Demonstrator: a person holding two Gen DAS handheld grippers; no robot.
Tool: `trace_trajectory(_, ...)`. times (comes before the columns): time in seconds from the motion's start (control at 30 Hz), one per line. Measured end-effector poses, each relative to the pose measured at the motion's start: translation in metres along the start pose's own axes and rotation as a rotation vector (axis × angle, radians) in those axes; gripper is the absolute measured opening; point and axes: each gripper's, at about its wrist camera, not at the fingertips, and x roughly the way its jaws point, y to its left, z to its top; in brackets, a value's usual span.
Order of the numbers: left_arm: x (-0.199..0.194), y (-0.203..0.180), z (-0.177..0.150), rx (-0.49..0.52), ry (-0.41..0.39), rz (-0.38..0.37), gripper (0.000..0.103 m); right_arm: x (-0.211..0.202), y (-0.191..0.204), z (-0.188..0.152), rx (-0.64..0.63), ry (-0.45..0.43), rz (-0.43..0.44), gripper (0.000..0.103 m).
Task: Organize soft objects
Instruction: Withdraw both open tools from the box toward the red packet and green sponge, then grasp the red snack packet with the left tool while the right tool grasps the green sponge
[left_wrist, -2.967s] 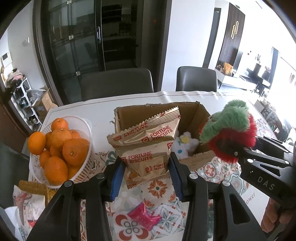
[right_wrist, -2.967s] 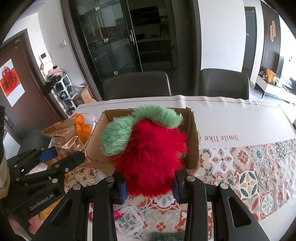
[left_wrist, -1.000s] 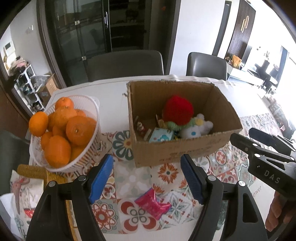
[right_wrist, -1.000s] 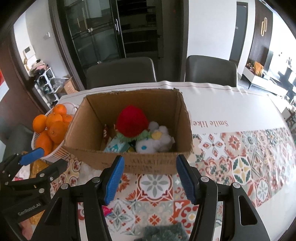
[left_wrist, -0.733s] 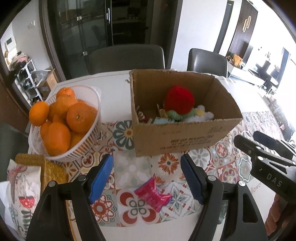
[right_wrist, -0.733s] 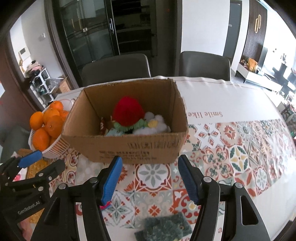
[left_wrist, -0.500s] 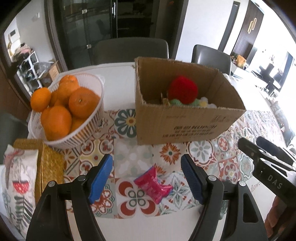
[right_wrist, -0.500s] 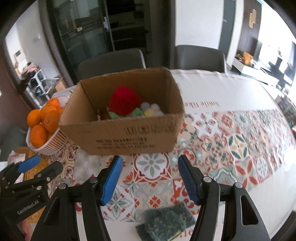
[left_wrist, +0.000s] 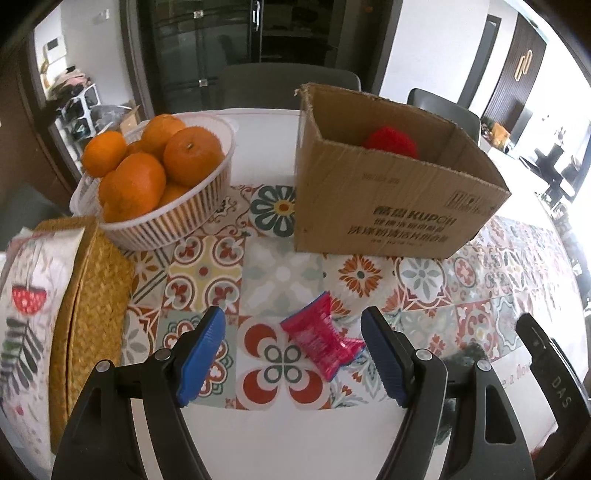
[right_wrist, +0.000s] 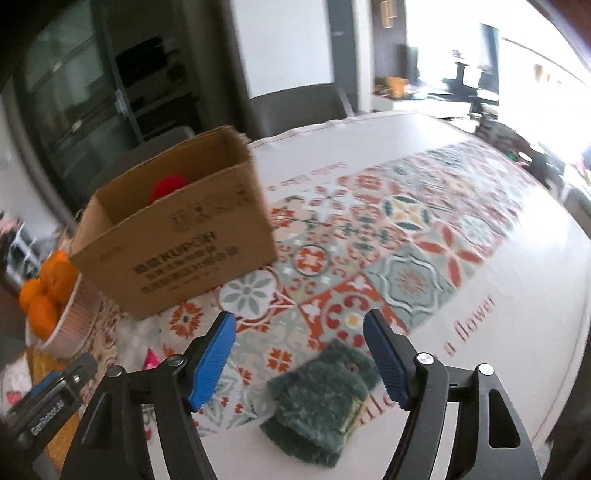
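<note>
L gripper (left_wrist: 291, 356): jaws wide, empty, w/ pink wrapped packet (left_wrist: 322, 340) on surface (left_wrist: 280, 435) between pads. R gripper (right_wrist: 299, 360): jaws just been opening, nothing gripped, over dark green fuzzy pouch (right_wrist: 321, 400). Red plush (left_wrist: 390, 137) sits inside cardboard box (left_wrist: 388, 210), beside orange basket (left_wrist: 166, 218).

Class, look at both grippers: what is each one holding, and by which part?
Nothing. The left gripper stands open over the pink packet; the right gripper, jaws just opened, hangs above the green fuzzy pad.

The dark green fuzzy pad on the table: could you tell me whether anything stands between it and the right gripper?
Nothing visible does. The green fuzzy pad lies bare on the tablecloth, just below the open, empty right gripper.
</note>
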Motion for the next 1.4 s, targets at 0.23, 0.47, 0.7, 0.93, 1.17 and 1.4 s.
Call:
trace_trajectory(0.23,0.007,0.004,-0.024,-0.035,0.000,-0.017,0.077,-0.011,-0.024,-0.040,0.175,-0.061,-0.039,0.085)
trace_trajectory(0.47,0.019,-0.004,-0.042,-0.028,-0.001,-0.010,0.077,0.008,-0.040,-0.064,0.284,0.021,-0.019,0.085)
trace_trajectory(0.7,0.038,-0.009,-0.048,-0.043,0.023,-0.010,0.077,0.033,-0.047,-0.076,0.303,0.099,-0.025,0.085)
trace_trajectory(0.93,0.066,-0.015,-0.049,-0.077,0.068,-0.025,0.076,0.059,-0.044,-0.079,0.286,0.176,-0.001,0.085)
trace_trajectory(1.17,0.087,-0.018,-0.047,-0.105,0.093,-0.037,0.076,0.072,-0.036,-0.076,0.235,0.200,-0.010,0.085)
trace_trajectory(1.4,0.106,-0.013,-0.040,-0.165,0.128,-0.053,0.069,0.081,-0.019,-0.073,0.119,0.198,-0.041,0.084)
